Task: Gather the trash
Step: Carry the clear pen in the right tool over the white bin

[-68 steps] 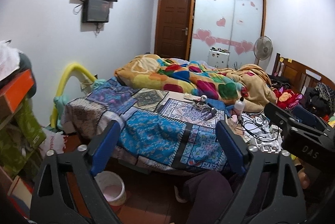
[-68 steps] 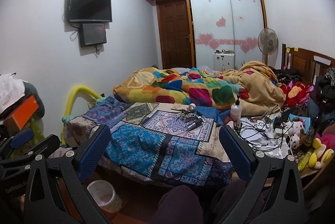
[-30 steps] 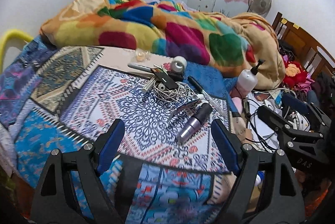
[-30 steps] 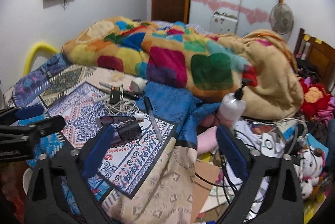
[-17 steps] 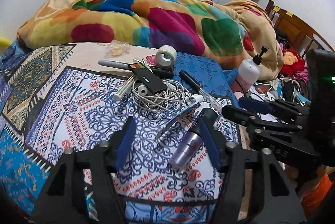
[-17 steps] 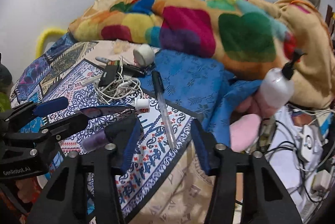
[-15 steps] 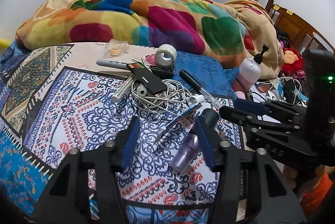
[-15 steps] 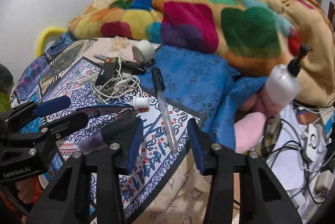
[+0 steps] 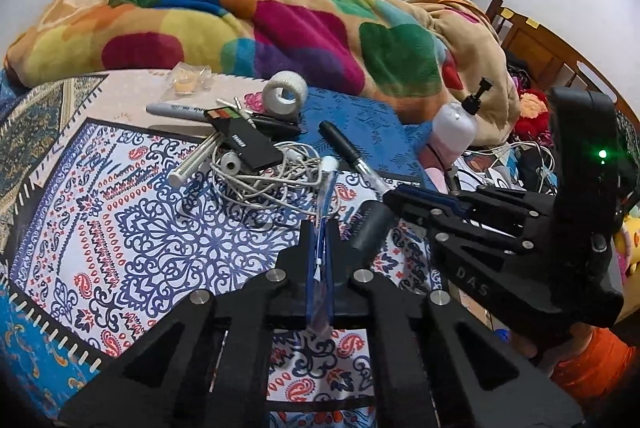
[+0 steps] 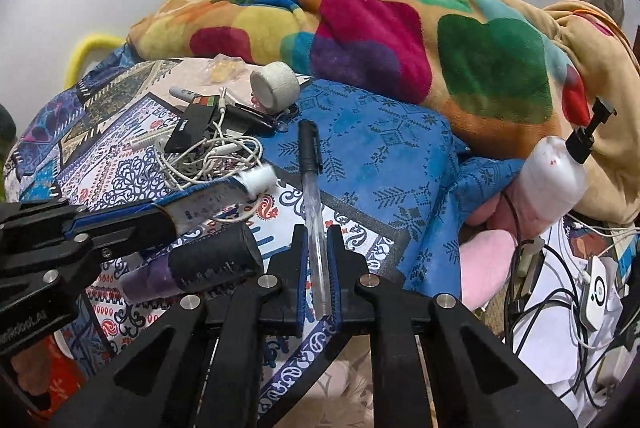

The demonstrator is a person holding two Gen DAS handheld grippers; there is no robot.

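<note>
On the patterned bedspread (image 9: 140, 228) lies a heap of small items. My left gripper (image 9: 319, 228) is shut on a flattened blue tube (image 9: 325, 195) with a white cap; in the right wrist view the tube (image 10: 224, 197) sticks out of its jaws. My right gripper (image 10: 316, 230) is shut on a clear pen (image 10: 311, 183) with a black cap, which lies across the blue cloth's edge. In the left wrist view the pen (image 9: 345, 147) runs toward the right gripper (image 9: 394, 193). A purple and black cylinder (image 10: 208, 264) lies between the two grippers.
A tangle of white cable (image 9: 264, 179), a black box (image 9: 248, 147), a marker (image 9: 176, 109), a tape roll (image 9: 285, 93) and a small clear bag (image 9: 186, 81) lie beyond the grippers. A colourful blanket (image 9: 280, 31) is heaped behind. A pump bottle (image 10: 552, 179) and chargers sit right.
Both grippers came down and forward to the bedspread and shut from wide open. The left took hold of the blue tube, the right took hold of the clear pen.
</note>
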